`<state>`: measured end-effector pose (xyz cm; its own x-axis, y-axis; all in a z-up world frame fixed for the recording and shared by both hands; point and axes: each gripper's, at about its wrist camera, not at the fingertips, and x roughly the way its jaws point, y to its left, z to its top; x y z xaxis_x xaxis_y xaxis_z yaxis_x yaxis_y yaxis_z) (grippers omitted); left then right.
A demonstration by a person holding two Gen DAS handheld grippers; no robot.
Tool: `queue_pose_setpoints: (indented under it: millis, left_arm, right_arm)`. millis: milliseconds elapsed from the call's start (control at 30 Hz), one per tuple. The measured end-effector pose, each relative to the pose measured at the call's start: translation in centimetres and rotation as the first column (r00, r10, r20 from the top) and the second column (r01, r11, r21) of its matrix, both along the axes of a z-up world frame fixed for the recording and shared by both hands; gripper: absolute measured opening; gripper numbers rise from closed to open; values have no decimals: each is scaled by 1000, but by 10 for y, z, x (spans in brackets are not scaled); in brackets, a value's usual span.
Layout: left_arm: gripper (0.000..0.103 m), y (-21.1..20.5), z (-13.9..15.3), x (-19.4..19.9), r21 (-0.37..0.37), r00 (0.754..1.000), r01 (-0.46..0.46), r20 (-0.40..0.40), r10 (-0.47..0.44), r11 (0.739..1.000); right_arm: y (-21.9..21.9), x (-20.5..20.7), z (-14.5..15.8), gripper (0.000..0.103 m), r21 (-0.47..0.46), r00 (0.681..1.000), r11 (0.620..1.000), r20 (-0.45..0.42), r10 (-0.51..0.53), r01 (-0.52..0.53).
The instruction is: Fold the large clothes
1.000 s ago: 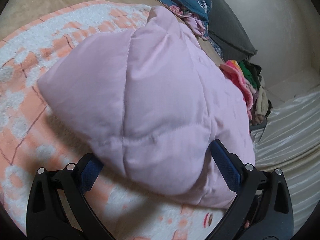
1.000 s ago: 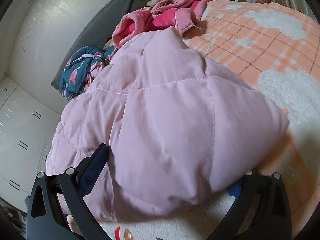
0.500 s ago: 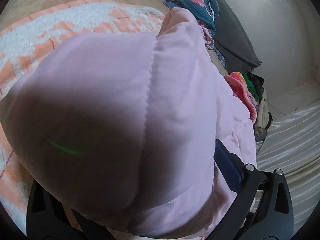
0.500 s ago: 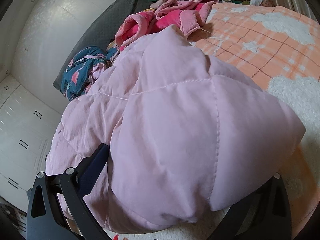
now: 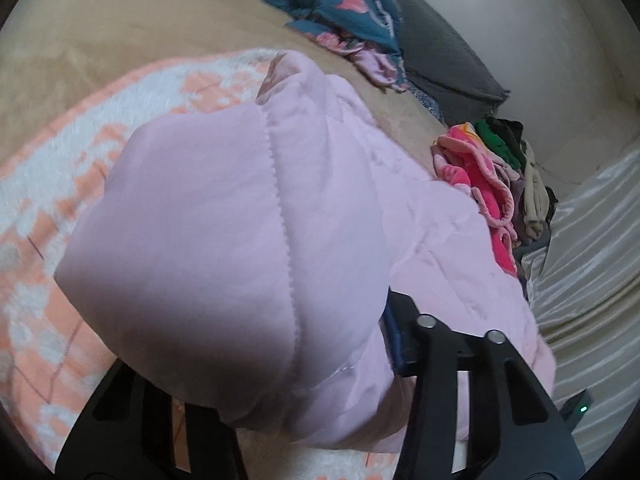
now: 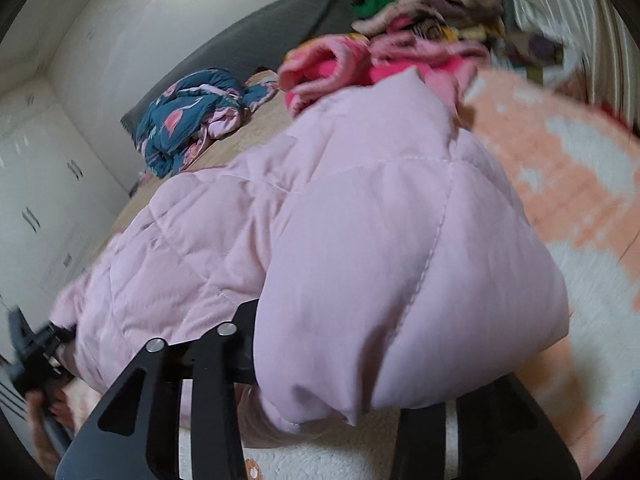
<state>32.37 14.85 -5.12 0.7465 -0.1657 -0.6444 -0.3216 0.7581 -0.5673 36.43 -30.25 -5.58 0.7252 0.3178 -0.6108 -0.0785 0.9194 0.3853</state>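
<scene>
Left wrist view: left gripper (image 5: 280,364) has its jaws closing on a puffy corner of the pink quilted jacket (image 5: 224,240); the padding bulges between the fingers, so I judge it gripped. The jacket lies on the orange-and-white blanket (image 5: 48,184) spread on the bed. To do the fold well, both corners should probably rise level and together, the padding kept pinched deep so the slick fabric does not slip out. Beyond: a teal patterned garment (image 5: 340,4), a grey pillow (image 5: 448,64), and a heap of bright clothes (image 5: 488,184) just beside the jacket's far edge.

Right wrist view: right gripper (image 6: 344,364), jaws also closing, holds the jacket's (image 6: 360,240) other near corner. The heap's pink garment (image 6: 340,64) touches the jacket's far end and could crowd the landing. White cabinet doors (image 6: 44,184) at left.
</scene>
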Motion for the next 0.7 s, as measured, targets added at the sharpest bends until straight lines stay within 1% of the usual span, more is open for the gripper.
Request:
queue_pose_setpoints:
  millis: [100, 200, 333, 433, 567, 700]
  left_arm:
    - [34, -5, 11, -4, 51, 1000, 1, 16, -2, 999]
    - [32, -10, 21, -11, 89, 999, 9, 32, -12, 996]
    - [32, -18, 36, -25, 148, 998, 22, 59, -31, 989]
    - [32, -22, 40, -41, 178, 997, 37, 64, -50, 983]
    - [32, -25, 44, -60, 187, 996, 55, 62, -68, 981]
    - [32, -30, 50, -83, 215, 994, 57, 76, -75, 975]
  right_arm:
    - [9, -11, 20, 33, -72, 998, 997, 58, 29, -25]
    - [16, -25, 33, 32, -138, 994, 990, 98, 54, -40]
    - [19, -45, 43, 31, -169, 991, 985, 119, 64, -44]
    - [20, -63, 48, 31, -190, 989, 980, 126, 77, -52]
    - [20, -90, 55, 31, -217, 986, 974, 139, 94, -63]
    - [20, -119, 61, 31, -239, 983, 968, 147, 113, -75]
